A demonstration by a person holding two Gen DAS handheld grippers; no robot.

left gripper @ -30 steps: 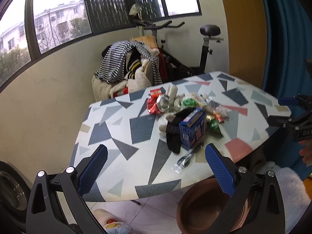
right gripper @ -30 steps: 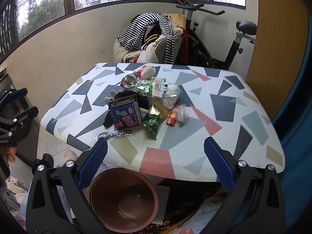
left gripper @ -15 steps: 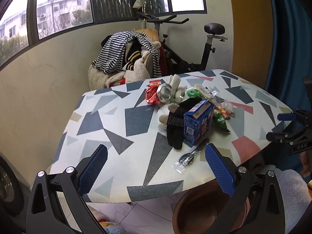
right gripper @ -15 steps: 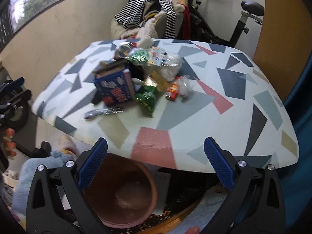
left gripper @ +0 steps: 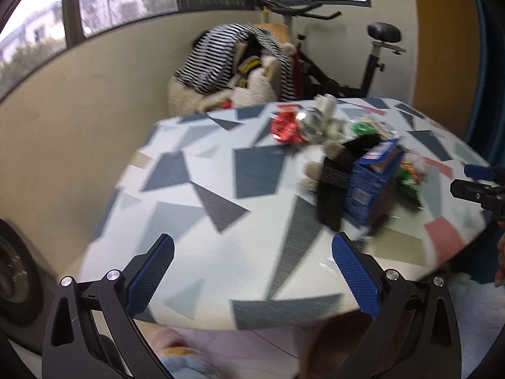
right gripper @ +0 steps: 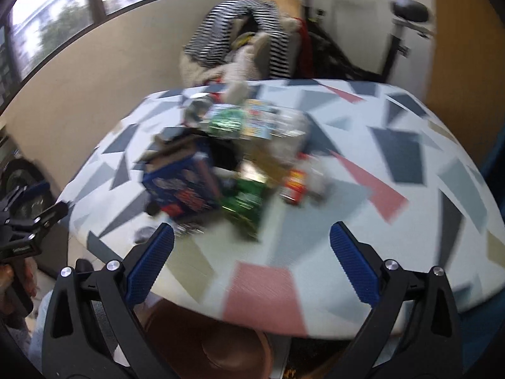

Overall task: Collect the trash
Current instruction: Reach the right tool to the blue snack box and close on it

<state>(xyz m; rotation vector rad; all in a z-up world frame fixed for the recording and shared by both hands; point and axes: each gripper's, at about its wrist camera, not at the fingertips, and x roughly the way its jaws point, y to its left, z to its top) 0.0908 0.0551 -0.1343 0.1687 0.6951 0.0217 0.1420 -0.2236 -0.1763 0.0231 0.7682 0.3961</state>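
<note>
Both my jaws stood wide apart, holding nothing: left gripper (left gripper: 252,268) and right gripper (right gripper: 251,267) hung over the near table (right gripper: 394,252) edge. Trash pile (right gripper: 240,164) all sat mid-table, blue box (right gripper: 184,184) nearest. Brown bin (right gripper: 221,344) below the edge looked empty. Judged: nothing collected, everything left.

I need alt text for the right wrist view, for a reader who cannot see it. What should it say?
The open right gripper hovers, empty, over a table with a geometric pattern, facing a blurred pile of trash: a blue box, green wrappers and a small red packet. A brown bin stands below the table's edge.
</note>
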